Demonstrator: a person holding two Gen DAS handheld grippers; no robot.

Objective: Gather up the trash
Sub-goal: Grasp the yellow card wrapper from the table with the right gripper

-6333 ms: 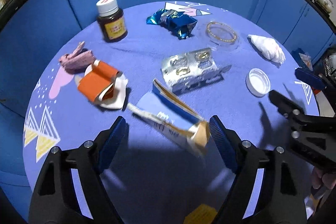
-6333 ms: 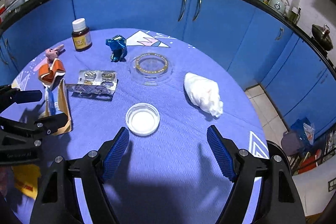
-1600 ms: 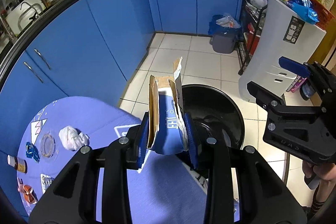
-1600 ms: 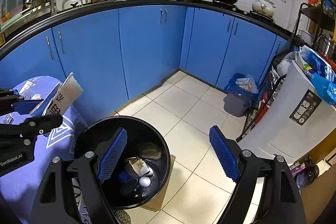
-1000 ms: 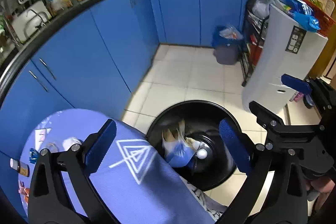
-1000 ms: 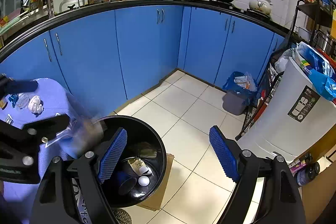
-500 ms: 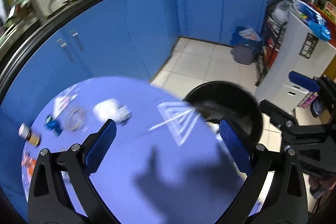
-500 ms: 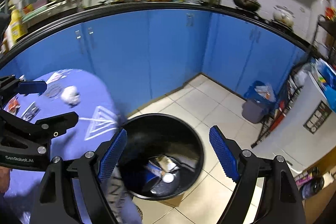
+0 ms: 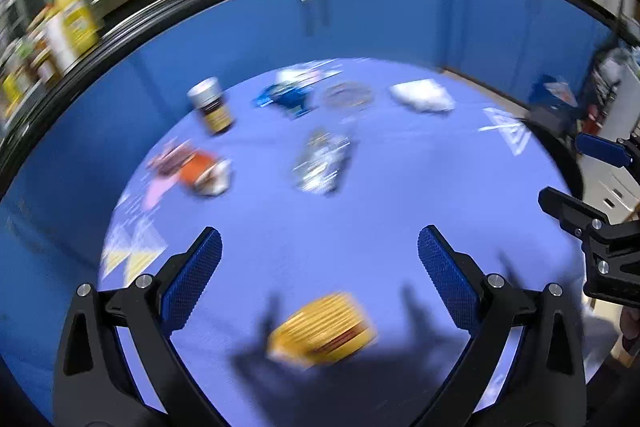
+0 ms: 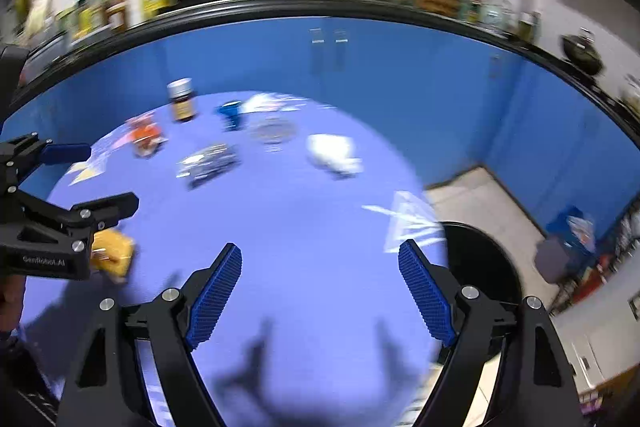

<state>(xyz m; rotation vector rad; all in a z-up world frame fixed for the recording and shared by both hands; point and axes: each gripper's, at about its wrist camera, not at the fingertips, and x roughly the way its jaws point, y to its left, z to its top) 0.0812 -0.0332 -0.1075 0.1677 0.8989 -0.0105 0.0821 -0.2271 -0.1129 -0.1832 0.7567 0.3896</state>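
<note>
Trash [image 9: 321,167] on table; both grippers wide, empty

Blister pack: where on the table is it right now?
In the left wrist view the blister pack lies mid-table, between the orange wrapper and the white wad.

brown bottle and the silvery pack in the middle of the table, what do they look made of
Brown bottle: probably dark glass or amber plastic, with a pale cap and a yellowish label; blur leaves it open. Silvery pack: looks like foil-backed blister packaging, judging by its shiny, crinkled metallic glints. Both rest on the blue table.
</note>
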